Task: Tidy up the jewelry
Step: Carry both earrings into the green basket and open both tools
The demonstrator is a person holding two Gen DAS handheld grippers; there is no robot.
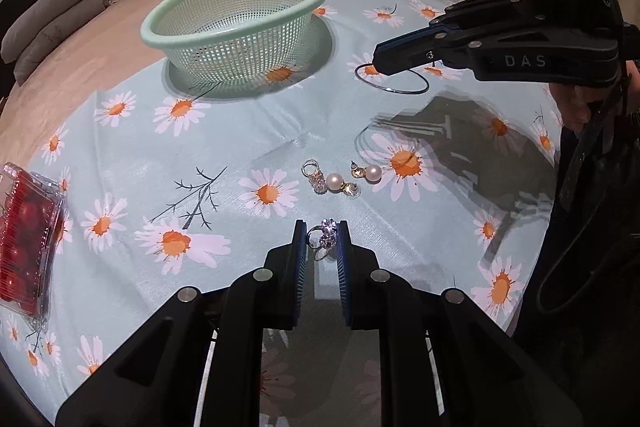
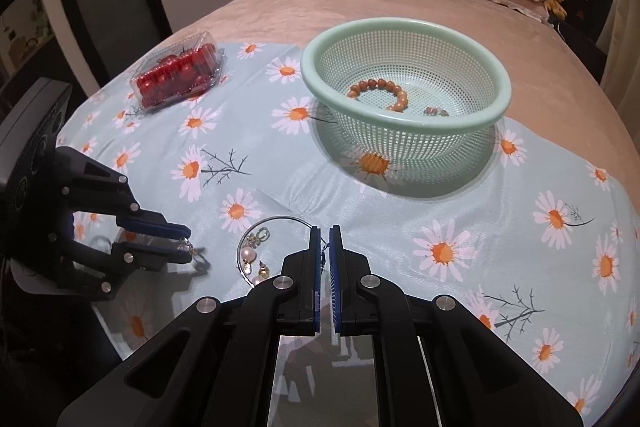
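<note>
left wrist view: left gripper [image 1: 322, 233] pinches a sparkly ring [image 1: 325, 231]; right gripper [image 2: 325, 239], nearly closed, clamps a thin wire hoop [image 2: 276, 219].

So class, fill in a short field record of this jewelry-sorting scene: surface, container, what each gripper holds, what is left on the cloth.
surface: daisy-print cloth on a bed
container: green mesh basket, beaded bracelet inside
left gripper: shut on sparkly ring
right gripper: shut on thin wire hoop
left on cloth: pearl earrings
other: box of red fruit
</note>
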